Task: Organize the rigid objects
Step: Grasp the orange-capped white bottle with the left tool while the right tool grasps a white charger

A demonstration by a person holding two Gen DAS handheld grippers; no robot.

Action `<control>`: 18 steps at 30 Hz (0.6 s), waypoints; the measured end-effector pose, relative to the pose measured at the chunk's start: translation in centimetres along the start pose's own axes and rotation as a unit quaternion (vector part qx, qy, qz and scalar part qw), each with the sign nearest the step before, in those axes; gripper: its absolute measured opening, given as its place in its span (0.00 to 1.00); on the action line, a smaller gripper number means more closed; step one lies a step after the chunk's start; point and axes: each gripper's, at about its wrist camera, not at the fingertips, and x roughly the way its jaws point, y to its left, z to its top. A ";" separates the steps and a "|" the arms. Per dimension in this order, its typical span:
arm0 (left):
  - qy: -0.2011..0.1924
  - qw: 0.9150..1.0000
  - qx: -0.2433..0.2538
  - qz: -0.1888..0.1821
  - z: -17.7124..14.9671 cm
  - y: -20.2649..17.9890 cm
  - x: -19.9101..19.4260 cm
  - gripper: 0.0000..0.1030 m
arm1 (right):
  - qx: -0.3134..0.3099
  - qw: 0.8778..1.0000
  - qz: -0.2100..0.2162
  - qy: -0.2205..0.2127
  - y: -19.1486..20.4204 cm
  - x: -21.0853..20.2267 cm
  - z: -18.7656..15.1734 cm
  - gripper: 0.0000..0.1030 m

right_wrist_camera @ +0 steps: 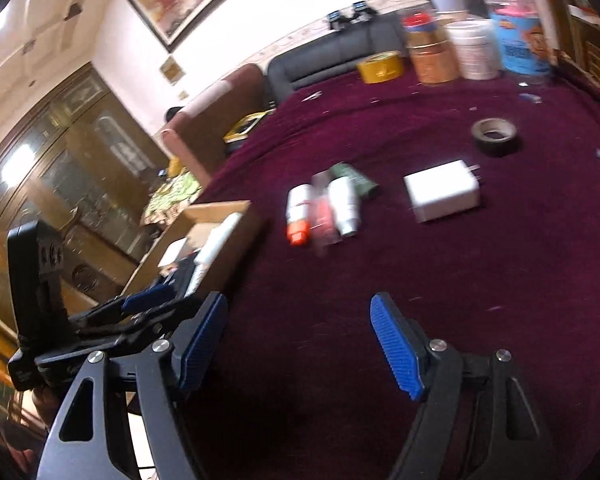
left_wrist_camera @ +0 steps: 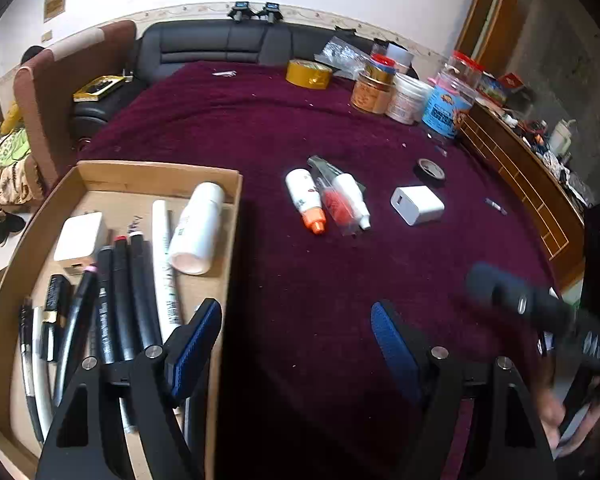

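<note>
Both open and empty: left gripper [left_wrist_camera: 296,344] and right gripper [right_wrist_camera: 300,344]. Little bottles [right_wrist_camera: 324,212] straight ahead, mid-cloth, lying lengthwise toward right gripper, nearer than the box [left_wrist_camera: 160,172].

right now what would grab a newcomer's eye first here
The dark red cloth over the whole table, and the cardboard box at its left, packed with markers and a white bottle. On the cloth's middle lie small bottles beside a white charger.

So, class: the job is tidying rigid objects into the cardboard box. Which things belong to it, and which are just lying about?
Job: cardboard box; white charger; orange-capped bottle; white tube; black tape roll.

Lying about: yellow tape roll; jars; sofa.
</note>
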 end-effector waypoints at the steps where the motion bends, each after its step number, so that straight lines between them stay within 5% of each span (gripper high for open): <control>1: 0.001 1.000 -0.001 0.004 0.1 -0.1 0.1 0.78 | 0.007 1.000 -0.006 -0.002 -0.6 -0.2 0.6 0.71; 8: 0.011 1.000 0.019 -0.011 3.1 -1.7 0.7 0.78 | 0.010 0.997 -0.082 -0.013 -3.3 1.5 8.5 0.71; 14: 0.027 0.999 0.030 0.006 5.5 -2.1 3.4 0.78 | -0.014 0.990 -0.137 -0.020 -5.6 4.9 8.5 0.71; 18: 0.054 0.998 0.031 0.017 6.1 -1.6 6.1 0.78 | -0.030 0.990 -0.135 -0.018 -5.7 5.8 7.9 0.72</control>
